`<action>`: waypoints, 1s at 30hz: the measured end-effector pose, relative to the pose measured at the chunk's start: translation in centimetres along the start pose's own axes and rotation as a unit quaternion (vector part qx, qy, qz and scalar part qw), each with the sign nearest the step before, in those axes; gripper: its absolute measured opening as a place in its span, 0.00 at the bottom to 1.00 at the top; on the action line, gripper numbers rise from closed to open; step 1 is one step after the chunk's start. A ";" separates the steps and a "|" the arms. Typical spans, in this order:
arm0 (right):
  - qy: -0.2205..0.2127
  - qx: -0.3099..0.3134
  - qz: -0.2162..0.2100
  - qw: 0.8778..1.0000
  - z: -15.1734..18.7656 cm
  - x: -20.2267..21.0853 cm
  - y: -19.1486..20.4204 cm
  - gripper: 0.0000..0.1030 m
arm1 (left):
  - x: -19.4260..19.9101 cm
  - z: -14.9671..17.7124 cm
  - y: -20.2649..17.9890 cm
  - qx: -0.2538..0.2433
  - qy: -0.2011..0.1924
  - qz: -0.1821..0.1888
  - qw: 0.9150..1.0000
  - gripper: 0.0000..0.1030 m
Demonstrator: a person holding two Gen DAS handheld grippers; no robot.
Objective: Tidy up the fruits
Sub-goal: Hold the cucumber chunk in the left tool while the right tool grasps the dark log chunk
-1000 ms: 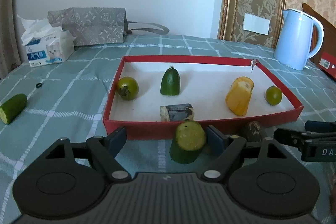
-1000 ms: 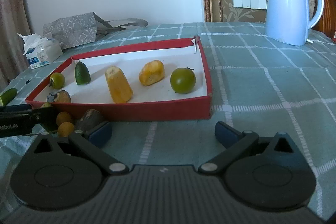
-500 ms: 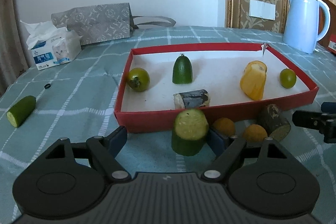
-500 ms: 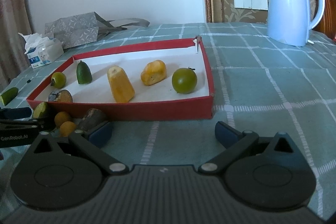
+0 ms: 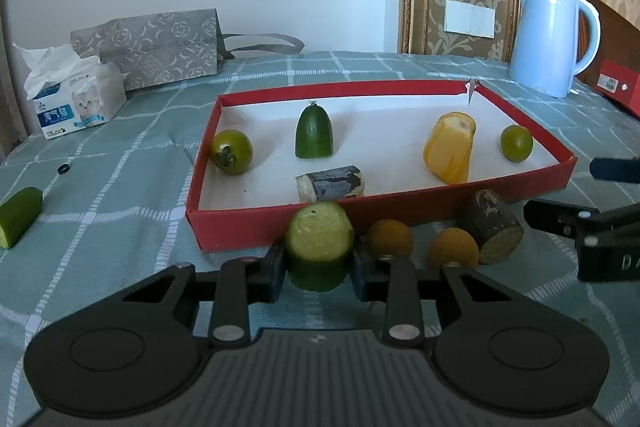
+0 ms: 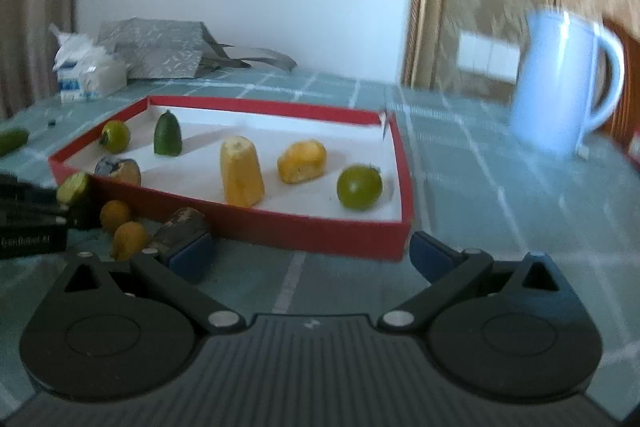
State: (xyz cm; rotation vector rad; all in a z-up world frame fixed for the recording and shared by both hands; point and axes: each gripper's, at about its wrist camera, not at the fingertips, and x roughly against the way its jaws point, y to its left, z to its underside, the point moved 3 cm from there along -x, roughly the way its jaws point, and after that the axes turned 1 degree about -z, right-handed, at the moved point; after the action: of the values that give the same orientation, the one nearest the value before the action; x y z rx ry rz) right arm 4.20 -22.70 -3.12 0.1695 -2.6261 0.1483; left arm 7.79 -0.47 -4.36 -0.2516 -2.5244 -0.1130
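Left wrist view: the left gripper is closing, its pads pressing the cucumber piece on the cloth just in front of the red tray. Lift it straight up to clear the wall. The right gripper is wide open, holding nothing. Outside the tray, near its front wall: 2 orange balls, 1 brown chunk.

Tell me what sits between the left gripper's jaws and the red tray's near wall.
Only the cucumber chunk, between the closing jaws and pressed by them; bare cloth separates it from the red tray, per the left wrist view.
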 end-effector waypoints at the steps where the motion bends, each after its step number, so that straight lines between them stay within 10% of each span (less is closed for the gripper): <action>1: -0.004 0.006 -0.006 1.000 -0.1 0.2 0.3 1.00 | 0.0 0.0 0.0 0.002 0.000 0.001 1.000 0.30; 21: 0.049 -0.168 -0.069 0.982 0.1 -1.6 -0.6 1.00 | 0.8 0.5 1.6 0.030 -0.003 -0.003 1.000 0.30; 30: 0.044 -0.115 -0.044 0.991 -0.7 -1.7 2.5 0.94 | 0.9 0.5 1.5 0.032 -0.003 -0.002 0.999 0.30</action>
State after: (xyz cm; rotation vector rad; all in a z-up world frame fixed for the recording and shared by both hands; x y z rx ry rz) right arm 5.61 -20.04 -3.51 0.1930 -2.5178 -0.1734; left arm 7.07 1.23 -4.23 -0.2225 -2.5295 -0.0339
